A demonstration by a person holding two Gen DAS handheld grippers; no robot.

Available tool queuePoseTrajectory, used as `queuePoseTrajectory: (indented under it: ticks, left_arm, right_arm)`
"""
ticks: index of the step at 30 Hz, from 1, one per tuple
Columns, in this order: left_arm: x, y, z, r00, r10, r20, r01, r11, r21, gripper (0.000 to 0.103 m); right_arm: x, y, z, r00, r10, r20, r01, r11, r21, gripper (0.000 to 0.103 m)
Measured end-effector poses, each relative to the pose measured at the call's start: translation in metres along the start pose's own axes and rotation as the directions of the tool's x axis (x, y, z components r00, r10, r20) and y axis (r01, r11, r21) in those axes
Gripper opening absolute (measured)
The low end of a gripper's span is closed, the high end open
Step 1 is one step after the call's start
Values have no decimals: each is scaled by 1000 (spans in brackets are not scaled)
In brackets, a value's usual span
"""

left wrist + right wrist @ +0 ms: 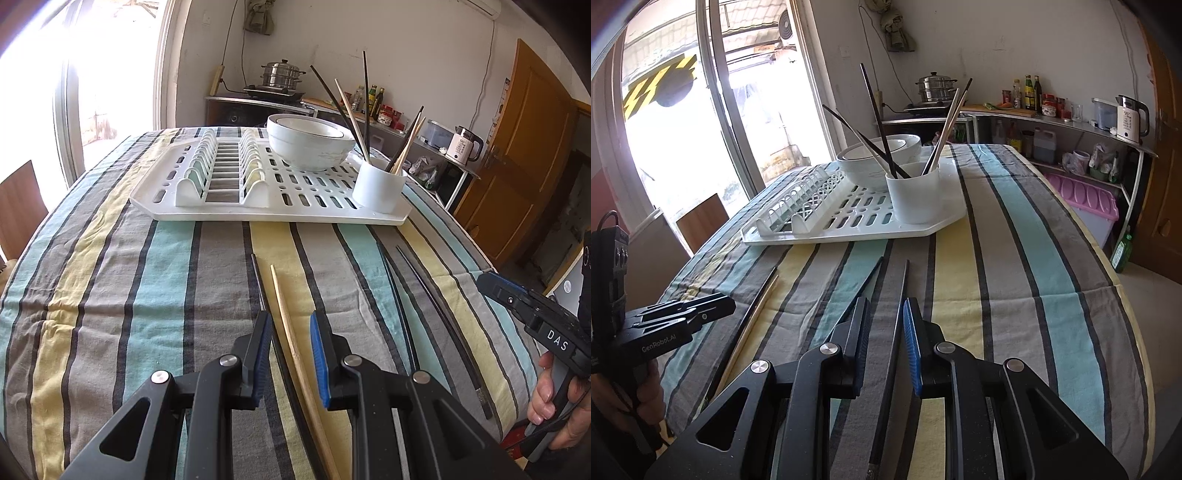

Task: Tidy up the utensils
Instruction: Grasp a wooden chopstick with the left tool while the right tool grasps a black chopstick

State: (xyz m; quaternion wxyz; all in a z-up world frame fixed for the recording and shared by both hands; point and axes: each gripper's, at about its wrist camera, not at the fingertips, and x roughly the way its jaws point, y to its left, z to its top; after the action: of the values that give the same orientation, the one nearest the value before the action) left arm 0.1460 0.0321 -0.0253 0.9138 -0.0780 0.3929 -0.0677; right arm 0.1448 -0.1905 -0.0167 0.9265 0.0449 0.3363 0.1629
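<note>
Because four chopsticks lie loose on the striped cloth point(147, 280) before the white cup point(380, 186), the wooden chopstick point(291, 339) is straddled by the narrowly parted left gripper point(290, 325), untouched, and a black chopstick point(899, 321) likewise by the right gripper point(886, 314).

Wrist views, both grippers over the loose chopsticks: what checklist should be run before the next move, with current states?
1. Wooden chopstick lies between the jaws of the left gripper: ok.
2. Dark chopstick lies between the jaws of the right gripper: ok.
3. Either stick gripped: not ok, both grippers open.
4. Cup upright on rack: ok.
5. Jaws low enough to grip: cannot tell.
</note>
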Motion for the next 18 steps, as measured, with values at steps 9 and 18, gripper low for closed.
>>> queuePoseTrajectory:
  ticks: [9, 18]
  left_arm:
    - [30, -7, 13, 998, -16, -61, 18, 999, 27, 21]
    - [50, -10, 21, 995, 1, -100, 3, 999, 42, 21]
  right_arm:
    - [32, -2, 5, 997, -20, -79, 19, 1000, -19, 19]
    - [64, -2, 15, 987, -47, -156, 40, 998, -51, 19]
